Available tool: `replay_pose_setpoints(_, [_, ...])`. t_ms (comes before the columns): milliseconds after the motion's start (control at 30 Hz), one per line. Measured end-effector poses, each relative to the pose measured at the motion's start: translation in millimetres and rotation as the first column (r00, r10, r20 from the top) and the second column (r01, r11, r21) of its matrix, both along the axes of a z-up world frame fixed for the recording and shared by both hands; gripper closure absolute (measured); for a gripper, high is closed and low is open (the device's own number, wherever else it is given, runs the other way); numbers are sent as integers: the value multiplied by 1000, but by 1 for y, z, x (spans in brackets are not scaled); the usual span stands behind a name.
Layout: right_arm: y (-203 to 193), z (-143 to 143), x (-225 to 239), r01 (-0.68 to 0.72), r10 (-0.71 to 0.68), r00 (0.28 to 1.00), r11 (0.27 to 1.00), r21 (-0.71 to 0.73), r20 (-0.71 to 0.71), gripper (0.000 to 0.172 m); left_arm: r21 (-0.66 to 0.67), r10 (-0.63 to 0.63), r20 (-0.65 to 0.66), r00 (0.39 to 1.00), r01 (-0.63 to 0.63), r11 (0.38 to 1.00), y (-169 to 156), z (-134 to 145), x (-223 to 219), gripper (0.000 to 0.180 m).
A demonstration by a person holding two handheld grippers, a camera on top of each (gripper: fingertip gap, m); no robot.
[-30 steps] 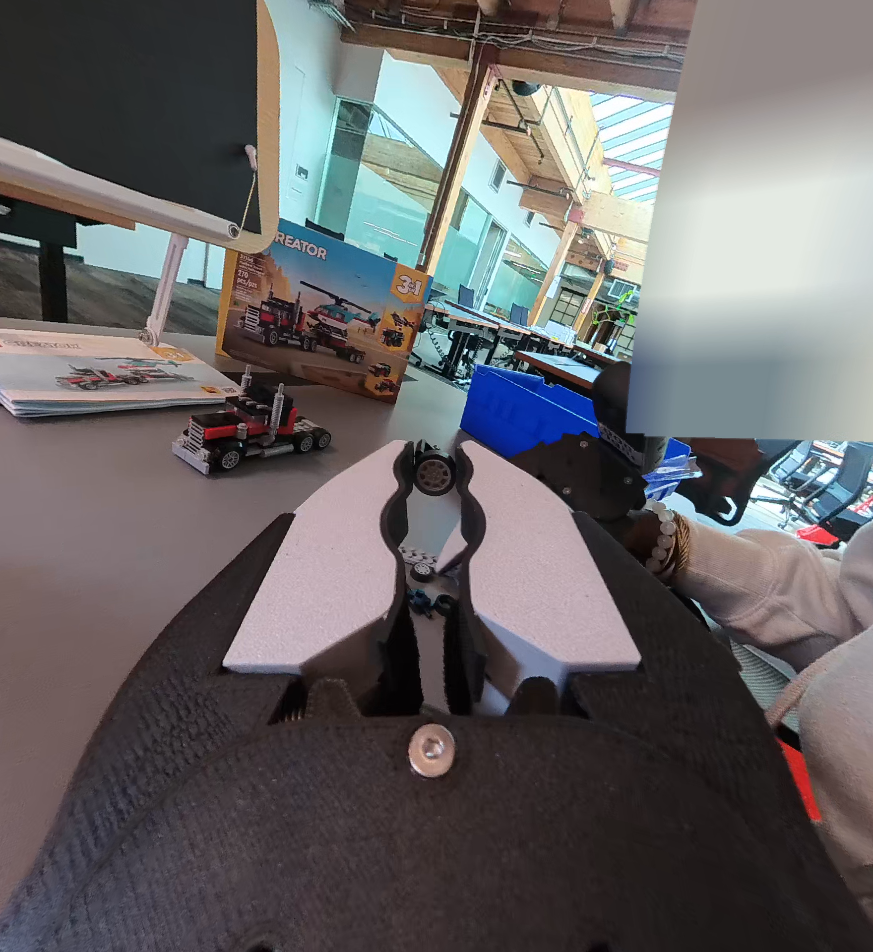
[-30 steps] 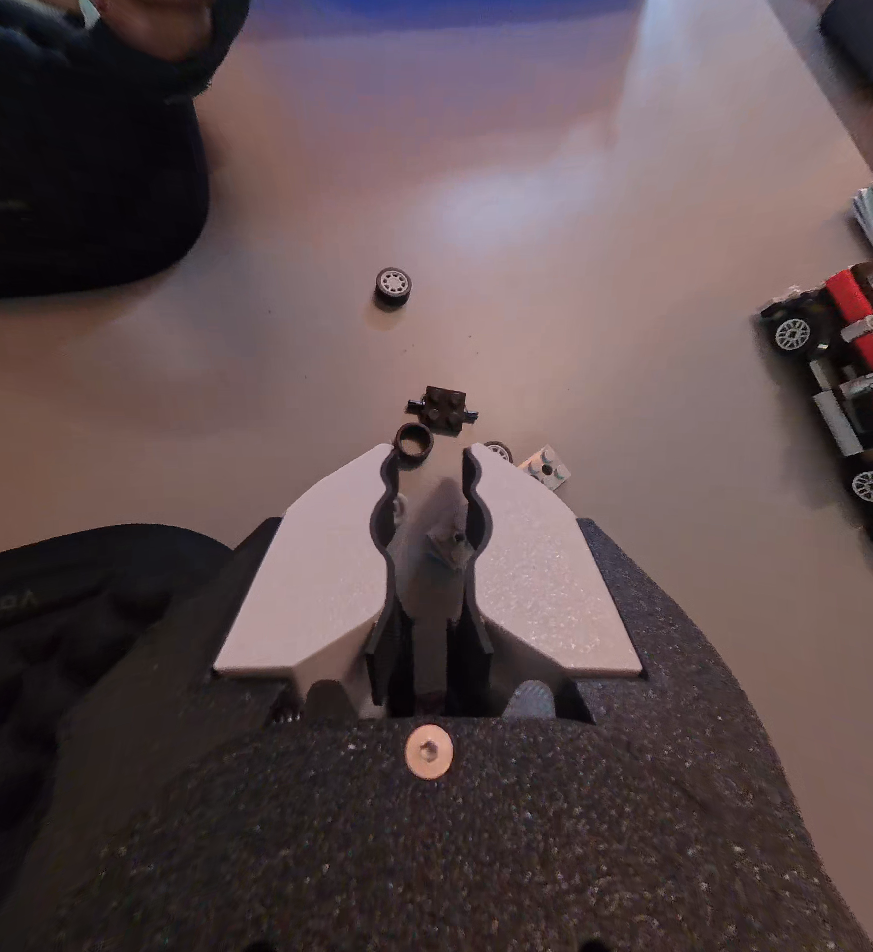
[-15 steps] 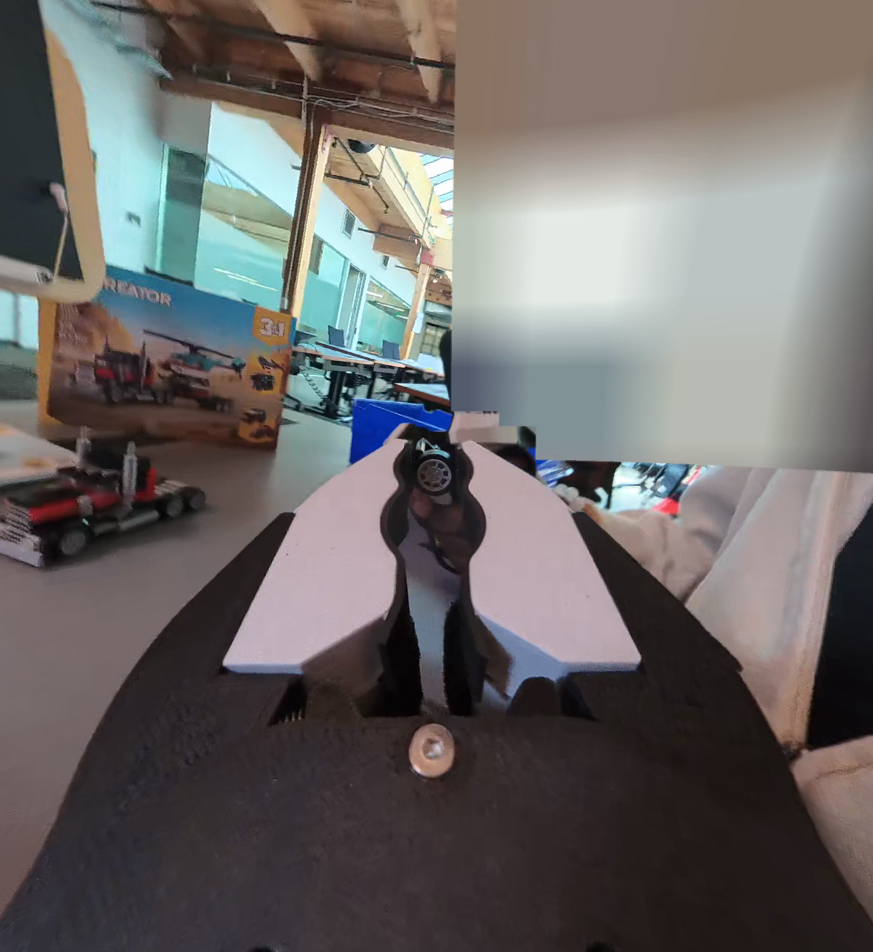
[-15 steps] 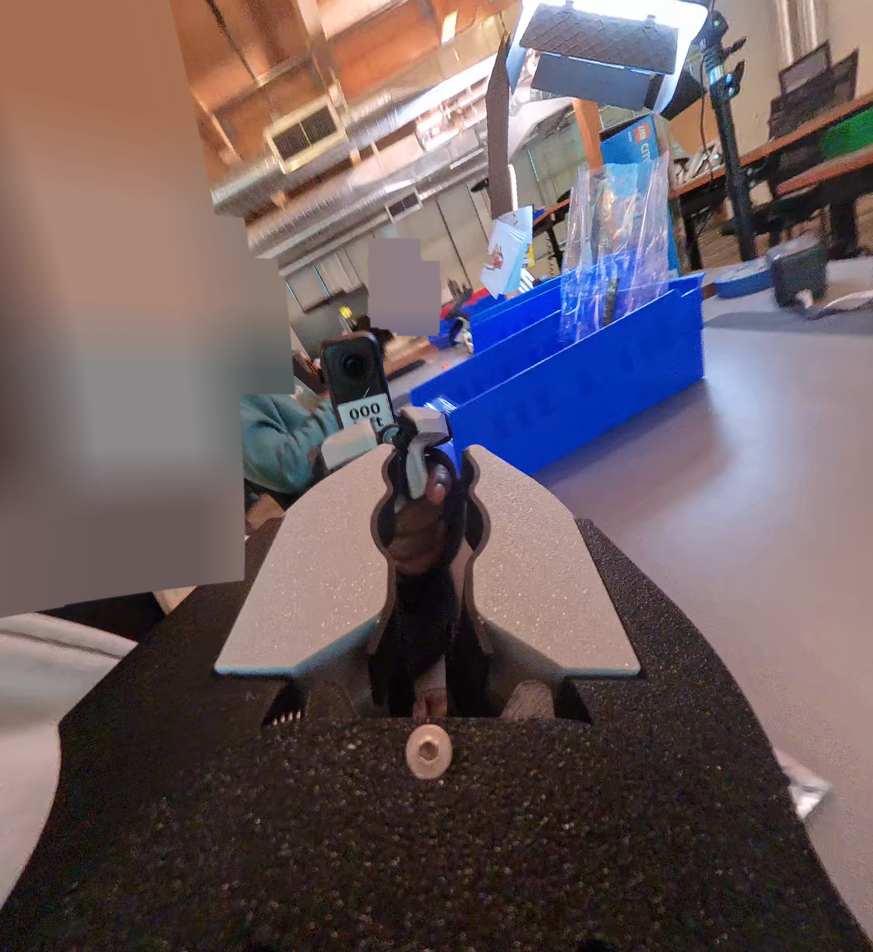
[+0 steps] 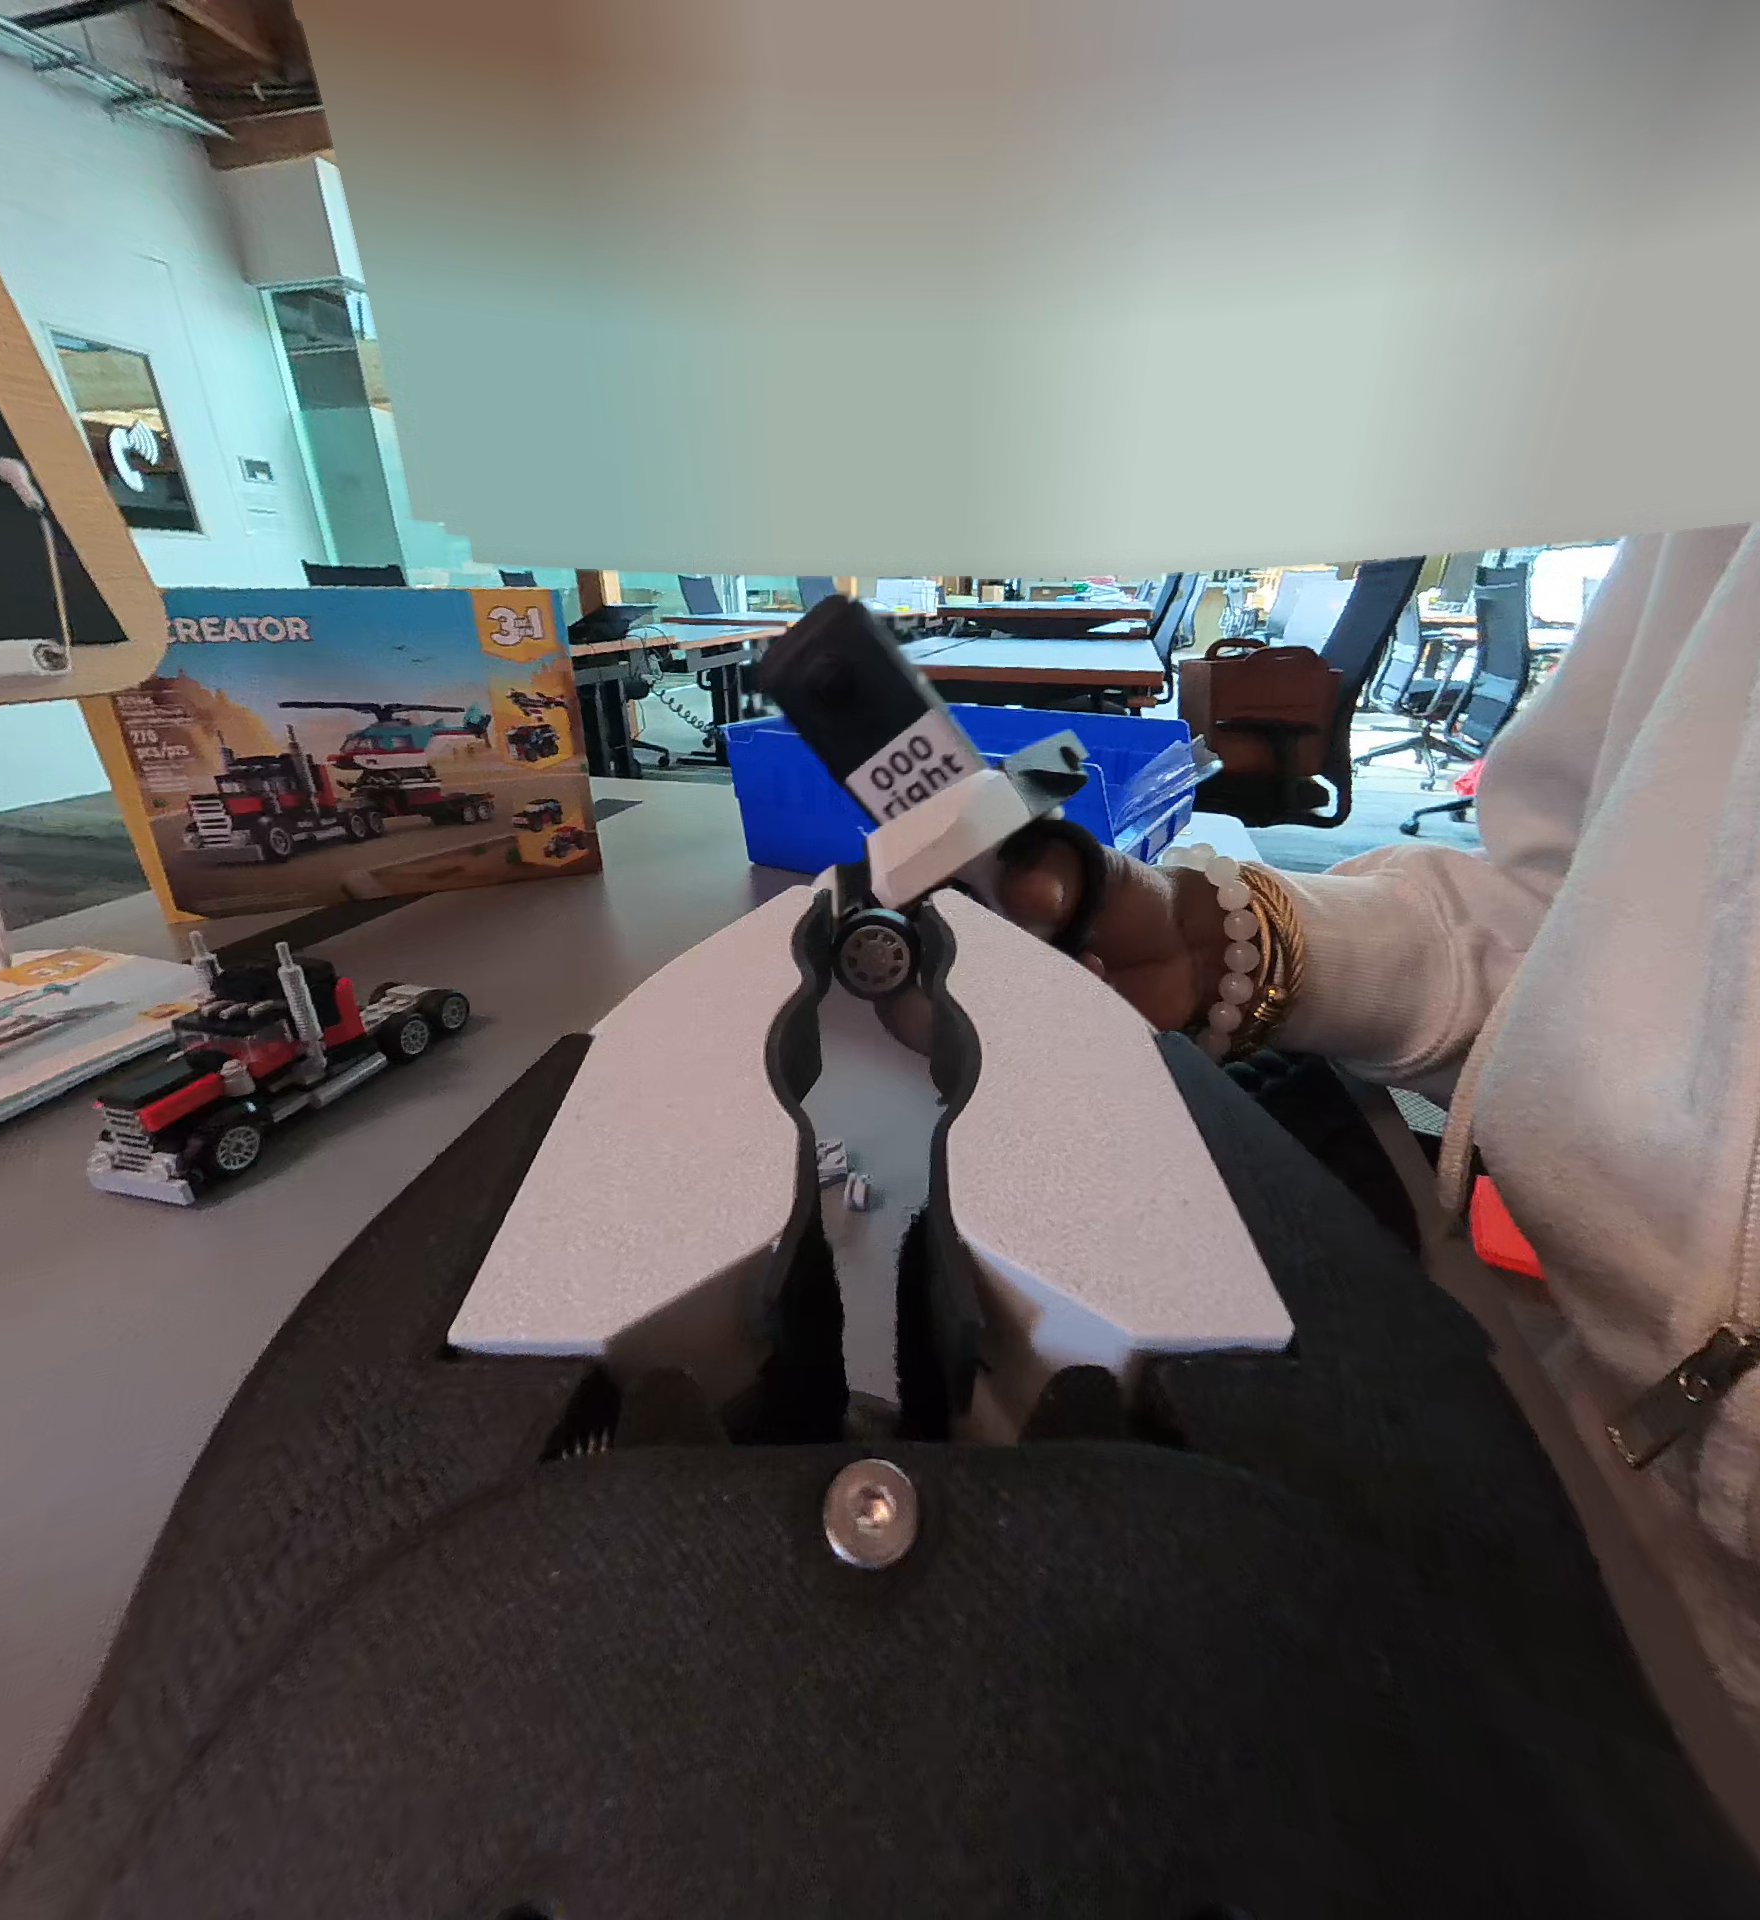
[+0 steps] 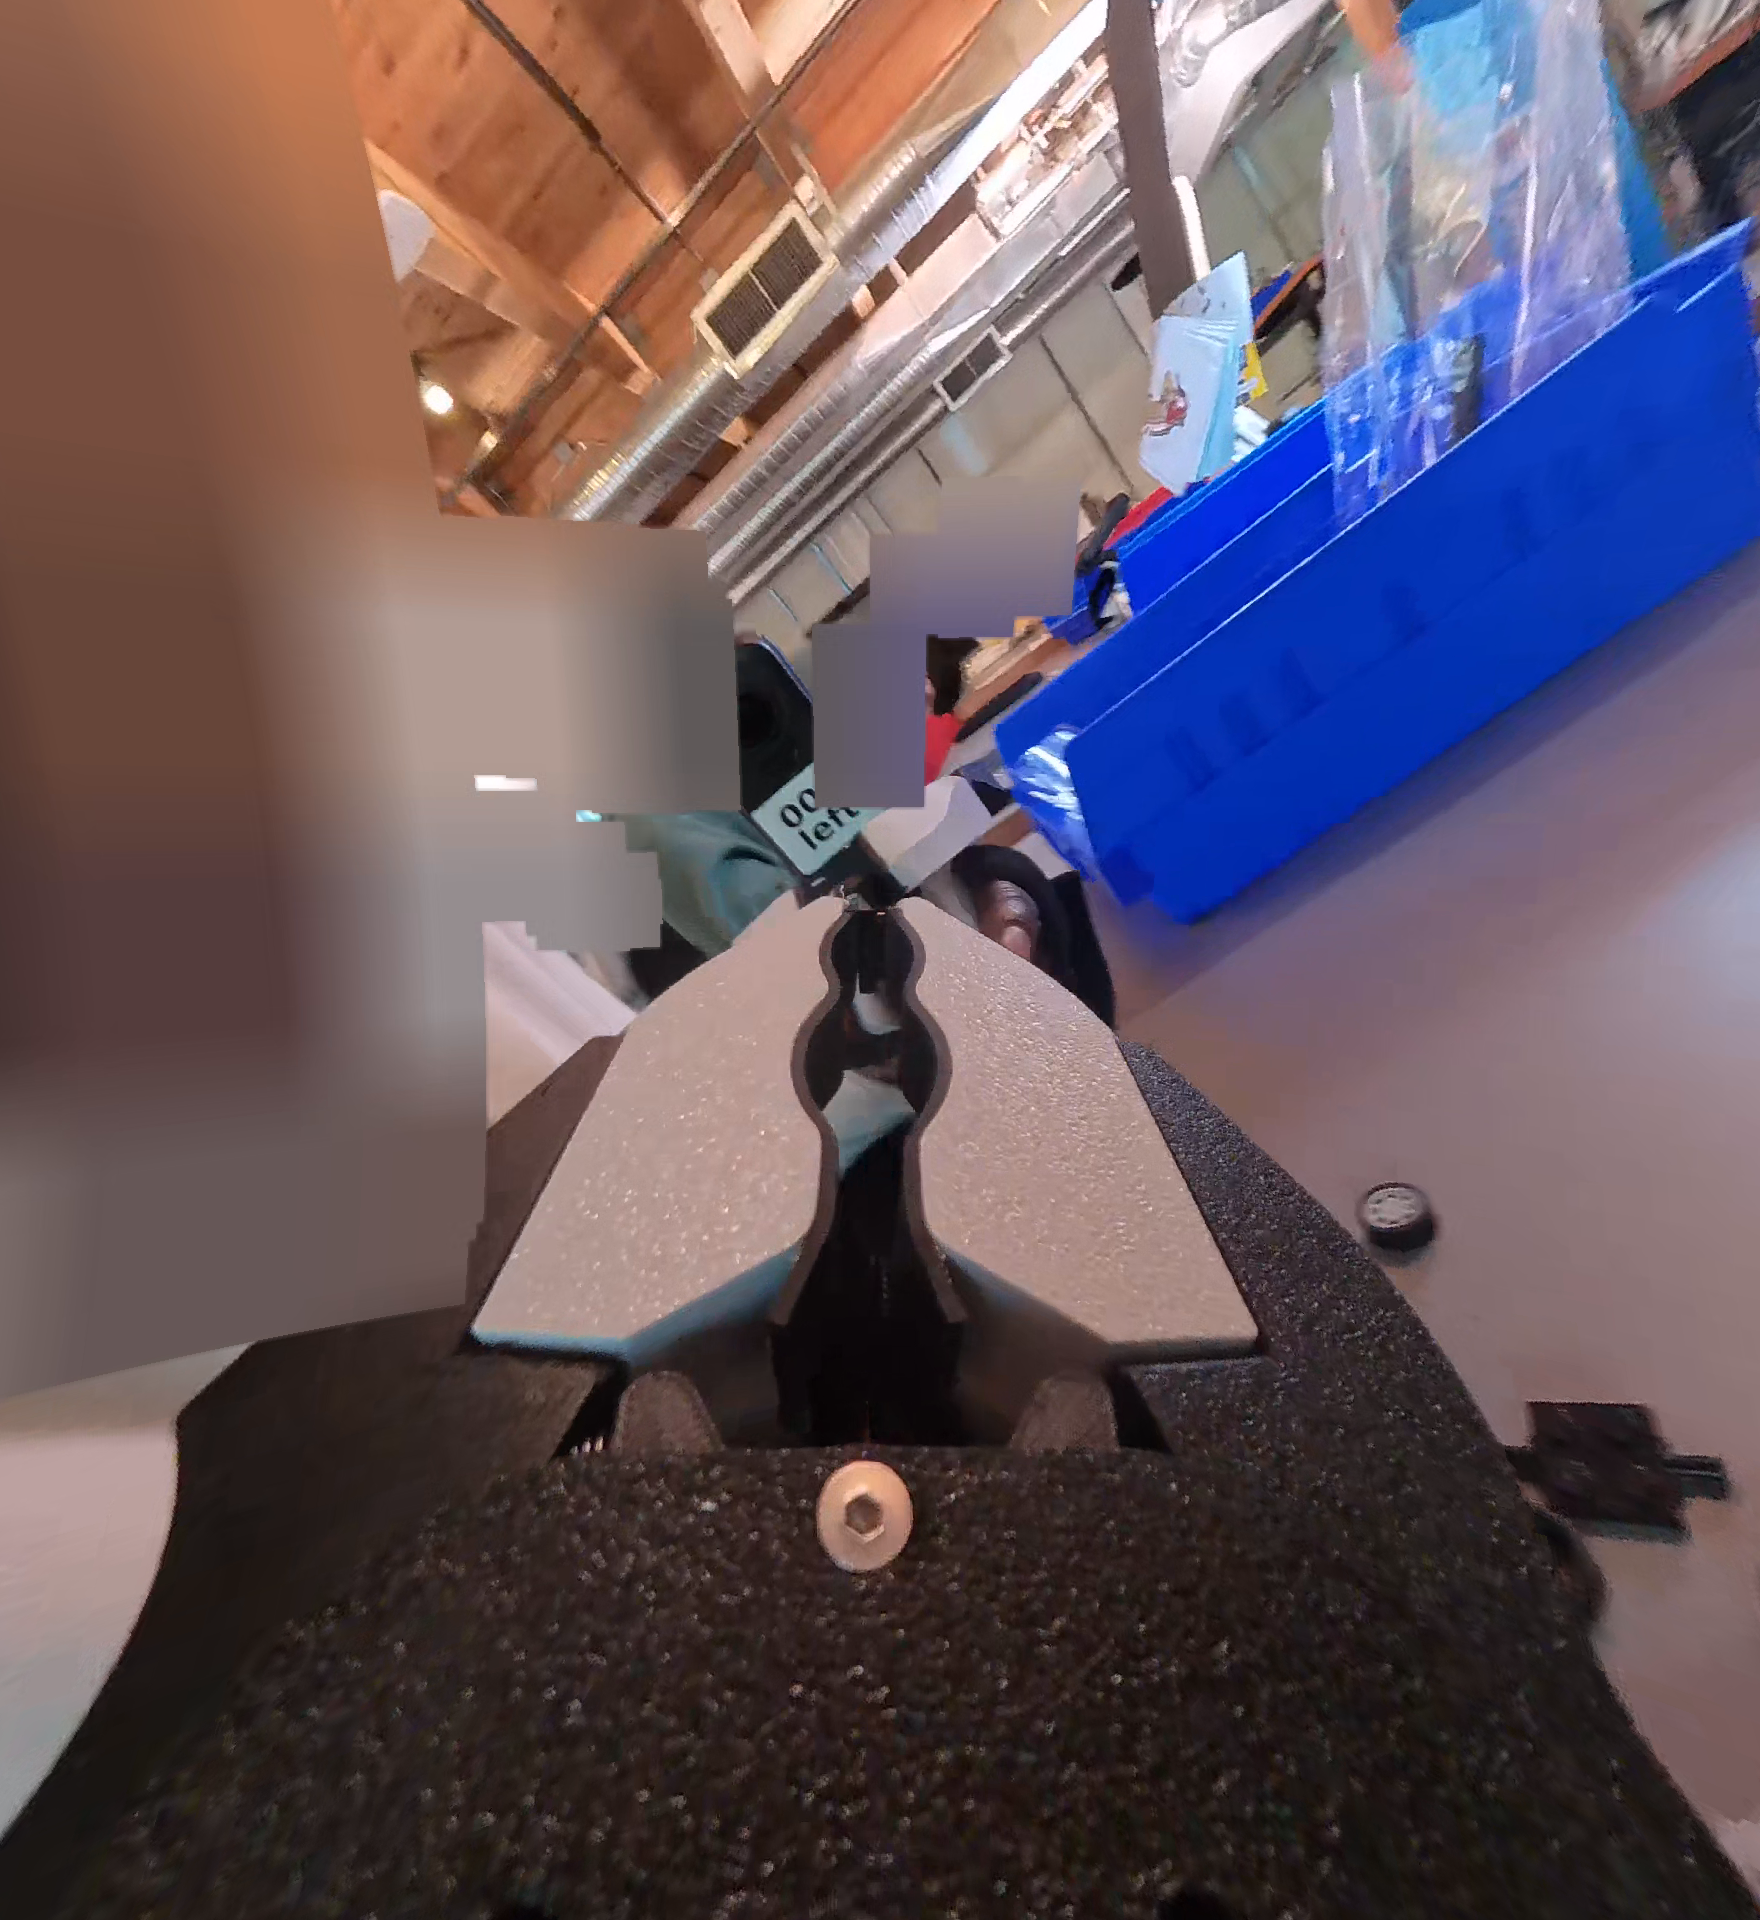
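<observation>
On the grey worktop (image 5: 45,1351) stand a blue bin (image 5: 803,800), a toy box (image 5: 356,748) and a truck (image 5: 252,1070). Above it, the left tongs (image 5: 876,951) pinch a small wheel (image 5: 874,954), tip to tip with the right tongs (image 6: 871,914), nearly pressed together; whether they grip anything I cannot tell.

Right gripper (image 6: 871,914) contents blurred

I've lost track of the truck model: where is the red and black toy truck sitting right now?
In the left wrist view the toy truck stands on the grey table, left of the left gripper, in front of the picture box, beside the booklet.
</observation>
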State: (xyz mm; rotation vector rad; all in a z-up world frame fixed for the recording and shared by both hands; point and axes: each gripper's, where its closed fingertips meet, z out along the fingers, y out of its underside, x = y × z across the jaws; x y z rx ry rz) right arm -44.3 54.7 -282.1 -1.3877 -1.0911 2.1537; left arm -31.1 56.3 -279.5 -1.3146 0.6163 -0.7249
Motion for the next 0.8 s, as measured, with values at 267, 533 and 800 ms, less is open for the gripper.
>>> replay_pose_setpoints(267, [5, 6, 12, 104, -110, 994, 902, 420, -9, 167, -157, -52, 11, 999, 54, 986, 5, -12, 0, 153])
replay_pose_setpoints(533, [3, -3, 14, 56, -94, 995, 838, 543, 41, 167, -169, -126, -20, 992, 121, 978, -1, -16, 8, 166])
replay_pose_setpoints(800, [2, -10, 12, 52, -94, 995, 831, 554, 46, 167, -172, -122, -8, 993, 119, 978, -1, -15, 5, 166])
